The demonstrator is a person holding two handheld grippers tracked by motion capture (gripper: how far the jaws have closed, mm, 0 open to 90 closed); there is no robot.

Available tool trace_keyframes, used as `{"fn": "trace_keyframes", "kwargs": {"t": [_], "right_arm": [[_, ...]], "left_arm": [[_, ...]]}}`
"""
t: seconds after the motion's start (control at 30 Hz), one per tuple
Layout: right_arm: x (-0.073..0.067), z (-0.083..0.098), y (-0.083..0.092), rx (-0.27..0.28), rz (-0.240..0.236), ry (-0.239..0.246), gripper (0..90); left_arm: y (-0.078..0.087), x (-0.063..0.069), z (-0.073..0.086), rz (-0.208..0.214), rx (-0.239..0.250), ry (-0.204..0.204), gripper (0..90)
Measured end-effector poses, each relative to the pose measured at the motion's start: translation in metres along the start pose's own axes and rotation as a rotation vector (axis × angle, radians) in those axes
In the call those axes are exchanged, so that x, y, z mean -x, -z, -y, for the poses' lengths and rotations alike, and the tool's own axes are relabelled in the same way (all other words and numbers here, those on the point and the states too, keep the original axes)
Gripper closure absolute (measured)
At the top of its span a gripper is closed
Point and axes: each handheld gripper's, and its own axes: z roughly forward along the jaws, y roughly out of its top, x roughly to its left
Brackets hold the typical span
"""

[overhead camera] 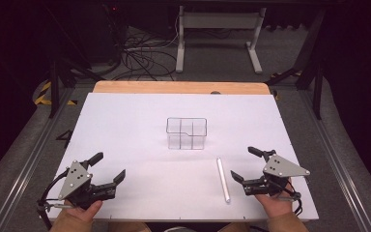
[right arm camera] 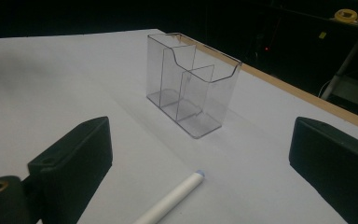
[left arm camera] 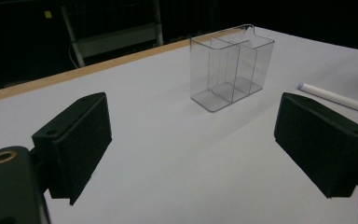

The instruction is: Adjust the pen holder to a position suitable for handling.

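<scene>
A clear plastic organiser box [overhead camera: 187, 133] with inner dividers stands upright at the middle of the white table [overhead camera: 140, 116]; it appears empty. A white marker-like stick [overhead camera: 223, 179] lies flat to its front right. My left gripper [overhead camera: 110, 167] rests open near the front left edge, nothing between its jaws. My right gripper [overhead camera: 245, 164] stands open at the front right, just right of the stick. In the left gripper view the box [left arm camera: 231, 66] is ahead and the stick [left arm camera: 340, 99] at right. The right gripper view has the box [right arm camera: 191, 81] ahead and the stick's tip [right arm camera: 175, 196] between the jaws, lower down.
A wooden strip [overhead camera: 181, 87] runs along the table's far edge. Beyond it on the floor are cables [overhead camera: 142, 58] and a white desk frame [overhead camera: 220, 34]. Metal rails flank the table on both sides.
</scene>
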Motion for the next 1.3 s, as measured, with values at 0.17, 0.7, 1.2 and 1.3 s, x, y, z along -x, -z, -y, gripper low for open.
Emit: {"fn": "trace_keyframes", "kwargs": {"t": [0.17, 0.7, 1.2, 1.3], "right_arm": [[0.0, -0.001, 0.001, -0.004, 0.001, 0.002, 7.0], [0.0, -0.005, 0.002, 0.004, 0.001, -0.01, 5.6], [0.0, -0.015, 0.001, 0.001, -0.01, -0.049, 5.9], [0.0, -0.018, -0.001, 0.01, -0.002, -0.05, 5.9]], "left_arm": [[0.0, 0.002, -0.002, 0.016, -0.002, 0.004, 13.1], [0.001, 0.003, -0.001, 0.001, 0.009, -0.023, 13.3], [0.0, 0.003, 0.0, 0.003, 0.008, -0.004, 13.5], [0.001, 0.003, 0.001, -0.002, 0.005, -0.014, 13.5]]}}
